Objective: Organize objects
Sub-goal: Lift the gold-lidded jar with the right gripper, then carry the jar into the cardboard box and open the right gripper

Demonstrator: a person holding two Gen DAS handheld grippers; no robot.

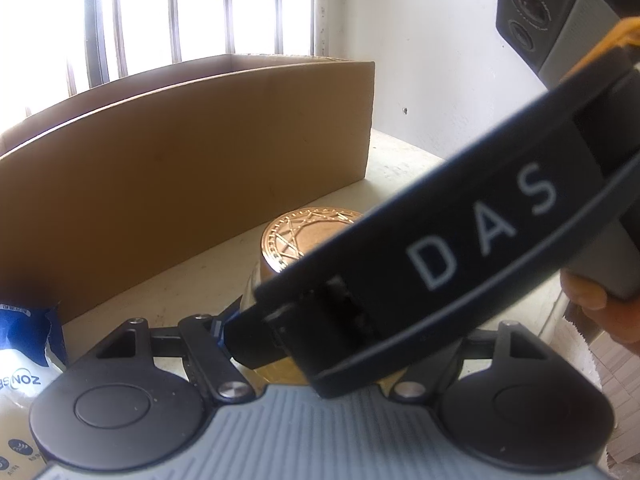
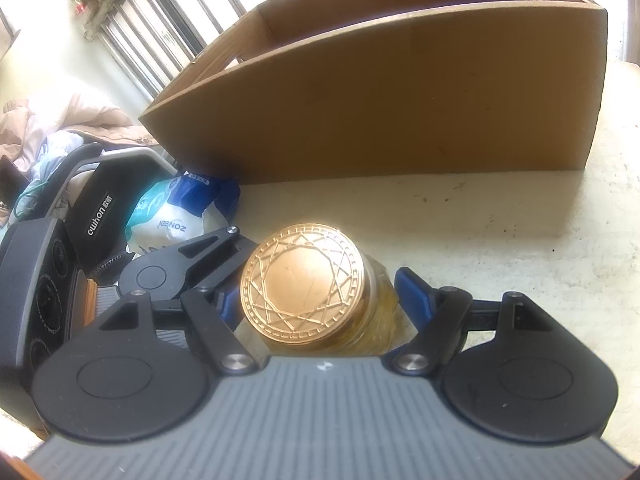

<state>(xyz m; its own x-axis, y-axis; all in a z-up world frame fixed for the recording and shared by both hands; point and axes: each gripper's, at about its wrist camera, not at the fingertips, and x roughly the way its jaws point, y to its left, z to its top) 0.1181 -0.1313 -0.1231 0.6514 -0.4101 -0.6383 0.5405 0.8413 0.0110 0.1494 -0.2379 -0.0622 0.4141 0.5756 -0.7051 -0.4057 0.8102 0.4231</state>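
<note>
A glass jar of yellow contents with an embossed gold lid (image 2: 304,284) stands on the pale table. My right gripper (image 2: 320,300) has its blue-padded fingers (image 2: 412,296) on both sides of the jar, close to the glass; contact is unclear. The jar lid (image 1: 304,236) also shows in the left wrist view, between my left gripper's (image 1: 312,344) fingers. The right gripper's black body marked "DAS" (image 1: 460,248) crosses that view and hides the left gripper's right finger. An open cardboard box (image 2: 380,96) stands behind the jar.
A blue and white plastic packet (image 2: 180,216) lies left of the jar, beside the box; it also shows in the left wrist view (image 1: 24,360). A black case labelled "owhon" (image 2: 100,216) stands at the table's left edge. A barred window (image 1: 180,8) is behind the box.
</note>
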